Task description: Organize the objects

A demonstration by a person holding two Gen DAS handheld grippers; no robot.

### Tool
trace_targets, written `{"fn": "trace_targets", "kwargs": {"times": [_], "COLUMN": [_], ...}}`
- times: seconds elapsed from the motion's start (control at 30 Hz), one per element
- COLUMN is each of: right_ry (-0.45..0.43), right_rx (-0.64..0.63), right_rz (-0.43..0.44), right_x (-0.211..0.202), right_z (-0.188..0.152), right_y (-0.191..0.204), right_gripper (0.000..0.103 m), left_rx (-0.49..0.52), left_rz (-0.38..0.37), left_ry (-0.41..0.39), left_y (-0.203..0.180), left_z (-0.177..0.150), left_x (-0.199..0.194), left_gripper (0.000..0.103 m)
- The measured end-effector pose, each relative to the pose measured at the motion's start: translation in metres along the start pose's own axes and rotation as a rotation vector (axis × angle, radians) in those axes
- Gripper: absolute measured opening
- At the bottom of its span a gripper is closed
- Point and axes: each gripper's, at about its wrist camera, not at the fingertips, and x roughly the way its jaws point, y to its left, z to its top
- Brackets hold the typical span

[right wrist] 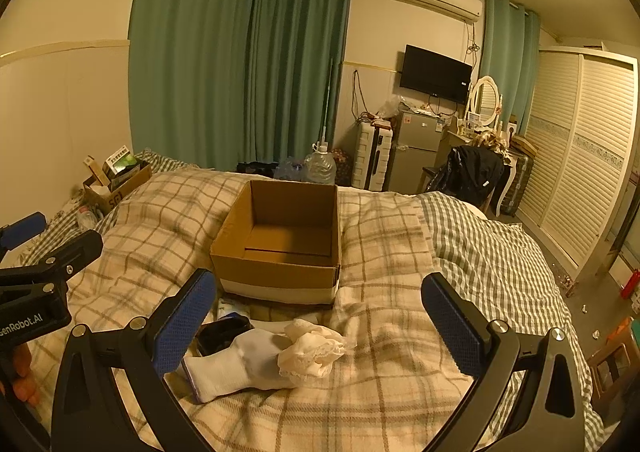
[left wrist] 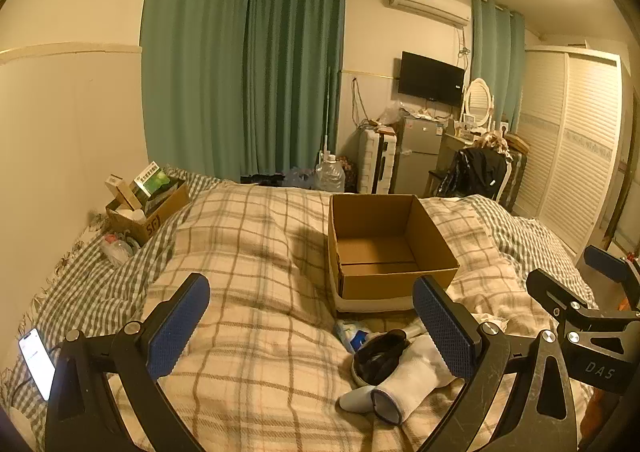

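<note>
An open, empty cardboard box (left wrist: 384,248) (right wrist: 280,236) sits on the plaid bed. In front of it lie a white sock (left wrist: 404,380) (right wrist: 240,368), a black item (left wrist: 380,356) (right wrist: 220,334), a cream lacy cloth (right wrist: 316,348) and a small blue-white packet (left wrist: 352,334) (right wrist: 232,308). My left gripper (left wrist: 312,328) is open and empty above the blanket, left of the sock. My right gripper (right wrist: 320,324) is open and empty, held above the sock and cloth. The right gripper also shows at the right edge of the left wrist view (left wrist: 560,280).
A second cardboard box (left wrist: 148,208) full of items stands at the bed's far left by the wall. A lit phone (left wrist: 36,360) lies at the left edge. Beyond the bed are a water jug (left wrist: 330,174), fridge (left wrist: 416,156), chair and wardrobe (left wrist: 568,156).
</note>
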Motion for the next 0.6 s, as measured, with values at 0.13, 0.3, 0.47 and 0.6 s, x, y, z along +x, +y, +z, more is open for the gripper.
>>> {"fn": "trace_targets", "kwargs": {"times": [0.13, 0.3, 0.47, 0.6], "right_ry": [0.004, 0.007, 0.005, 0.003], "right_rx": [-0.003, -0.005, -0.011, -0.017], "right_rz": [-0.001, 0.000, 0.004, 0.006], "right_x": [0.0008, 0.0021, 0.0017, 0.0008], "right_z": [-0.0002, -0.0006, 0.0006, 0.0022], "right_y": [0.0005, 0.0004, 0.0019, 0.0025], "right_gripper": [0.103, 0.103, 0.103, 0.103], "left_rx": [-0.006, -0.007, -0.006, -0.004], "left_rz": [0.004, 0.001, 0.000, 0.000], "left_ry": [-0.002, -0.004, -0.002, -0.002], "left_y": [0.0012, 0.0014, 0.0017, 0.0005], "left_z": [0.0000, -0.0003, 0.0004, 0.0012], "left_x": [0.0004, 0.0005, 0.0008, 0.0005], "left_gripper": [0.103, 0.103, 0.103, 0.103]}}
